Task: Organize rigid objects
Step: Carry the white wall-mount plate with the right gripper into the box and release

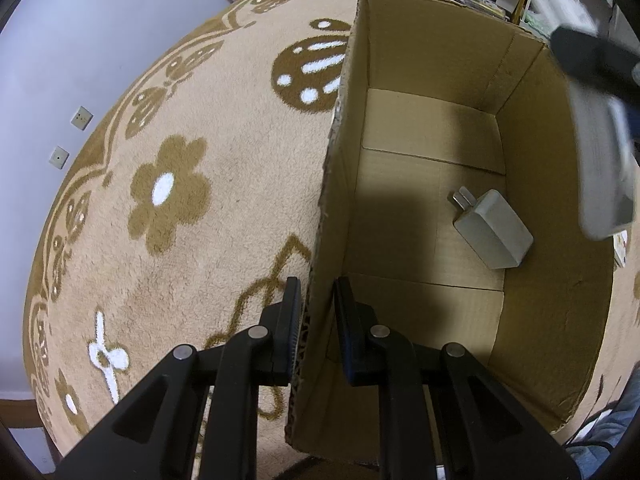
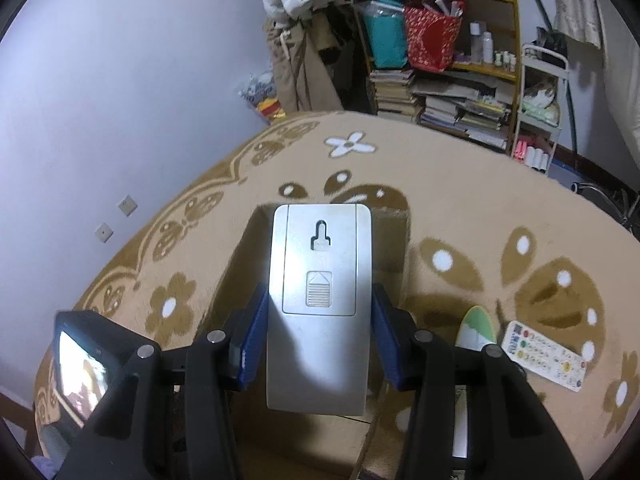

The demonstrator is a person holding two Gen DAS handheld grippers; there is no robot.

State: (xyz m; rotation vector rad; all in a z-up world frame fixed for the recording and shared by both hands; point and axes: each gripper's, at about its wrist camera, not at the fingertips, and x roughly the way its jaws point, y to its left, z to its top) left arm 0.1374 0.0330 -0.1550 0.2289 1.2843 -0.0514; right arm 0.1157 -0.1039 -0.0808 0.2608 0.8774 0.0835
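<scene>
The left hand-held gripper (image 1: 316,312) pinches the open brown cardboard box's (image 1: 540,184) wall; a grey plug adapter (image 1: 494,230) lies inside. Above the box, the right hand-held gripper (image 2: 320,328) clamps a flat silver remote (image 2: 320,280); a white button-covered remote (image 2: 544,356) lies on the carpet (image 2: 460,184) beside the box.

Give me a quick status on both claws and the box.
Left claw clamped on cardboard box wall. Right claw gripping silver remote above box. White charger already inside. Nothing blocking the drop.

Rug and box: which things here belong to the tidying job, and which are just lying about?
In the job:
box, pinched by left gripper
charger in the box
silver remote in right gripper
white remote, probably next

Lying about:
bookshelf
wall sockets
</scene>
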